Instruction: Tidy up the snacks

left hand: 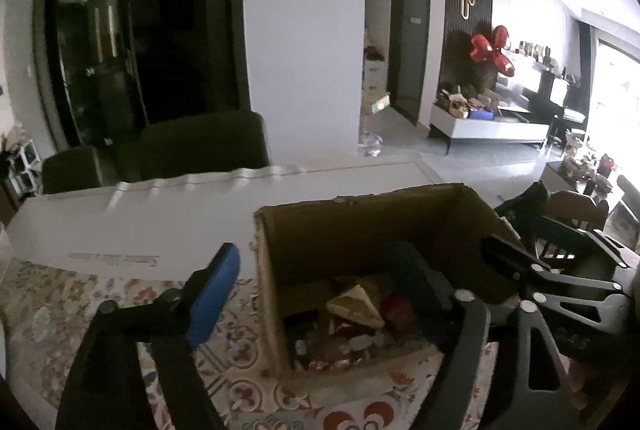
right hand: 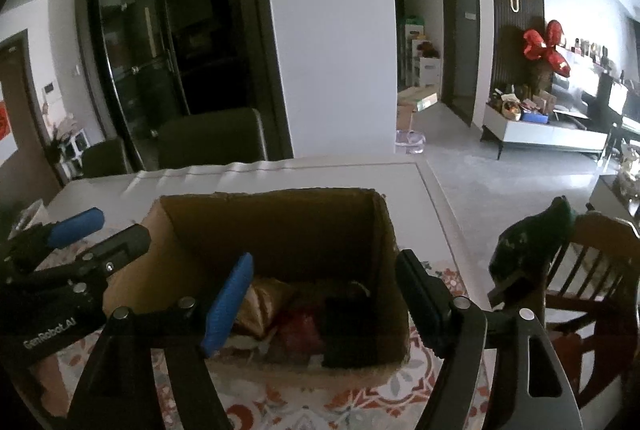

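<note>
Snacks (left hand: pixel 352 314) lie jumbled in the box (right hand: pixel 276 226) on the patterned cloth (right hand: pixel 304 402), dim and hard to identify. Both the left gripper (left hand: pixel 316 290) and right gripper (right hand: pixel 326 294) gape wide, holding nothing. Only the right view shows the wooden chair (right hand: pixel 588 270) clearly.

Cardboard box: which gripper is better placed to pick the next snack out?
Right. The right gripper, open, is centred over the cardboard box; the left gripper, also open, straddles its left wall.

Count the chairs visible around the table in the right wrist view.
3. Two dark chairs stand at the table's far side, a small one at left and a bigger one beside it; a wooden chair stands at right. Others may be out of frame.
</note>
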The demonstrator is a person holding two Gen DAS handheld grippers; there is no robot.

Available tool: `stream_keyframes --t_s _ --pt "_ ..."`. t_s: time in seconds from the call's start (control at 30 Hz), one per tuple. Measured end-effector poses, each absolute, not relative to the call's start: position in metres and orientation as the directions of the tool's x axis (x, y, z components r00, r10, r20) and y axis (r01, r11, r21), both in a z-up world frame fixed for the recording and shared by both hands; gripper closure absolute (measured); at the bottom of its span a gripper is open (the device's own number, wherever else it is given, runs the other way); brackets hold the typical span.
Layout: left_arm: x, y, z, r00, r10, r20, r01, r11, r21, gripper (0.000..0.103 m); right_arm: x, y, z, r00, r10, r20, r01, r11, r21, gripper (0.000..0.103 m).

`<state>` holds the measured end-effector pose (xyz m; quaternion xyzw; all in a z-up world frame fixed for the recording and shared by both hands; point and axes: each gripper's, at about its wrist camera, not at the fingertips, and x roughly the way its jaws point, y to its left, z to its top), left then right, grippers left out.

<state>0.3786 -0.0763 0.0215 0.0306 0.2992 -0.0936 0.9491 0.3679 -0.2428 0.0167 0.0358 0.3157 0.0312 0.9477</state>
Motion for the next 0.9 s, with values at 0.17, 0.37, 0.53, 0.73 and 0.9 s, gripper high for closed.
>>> stream_keyframes --t_s 0.17,0.37,0.53,0.73,0.9 --pt "0.341 -0.068 0.031 0.847 -0.134 -0.515 0.185 0.982 0.048 0.013 0.336 -0.238 0.026 0.831 0.059 -0.554 -0.020 0.997 0.077 0.017" --pt "0.286 -0.064 0.045 0.896 -0.102 -0.432 0.162 0.982 0.102 0.002 0.286 -0.233 0.035 0.860 0.043 -0.509 -0.008 0.998 0.070 0.010" --pt "0.237 -0.059 0.059 0.930 -0.082 -0.359 0.136 0.982 0.130 0.000 0.240 -0.230 0.043 0.879 0.043 -0.475 -0.004 0.997 0.081 0.008" --pt "0.185 -0.049 0.069 0.954 -0.053 -0.296 0.100 0.984 0.146 0.000 0.188 -0.227 0.052 0.899 0.015 -0.437 0.017 0.997 0.069 0.008" --pt "0.153 -0.040 0.072 0.954 -0.043 -0.296 0.085 0.988 0.128 0.000 0.148 -0.222 0.060 0.916 -0.006 -0.400 0.037 0.997 0.070 0.005"
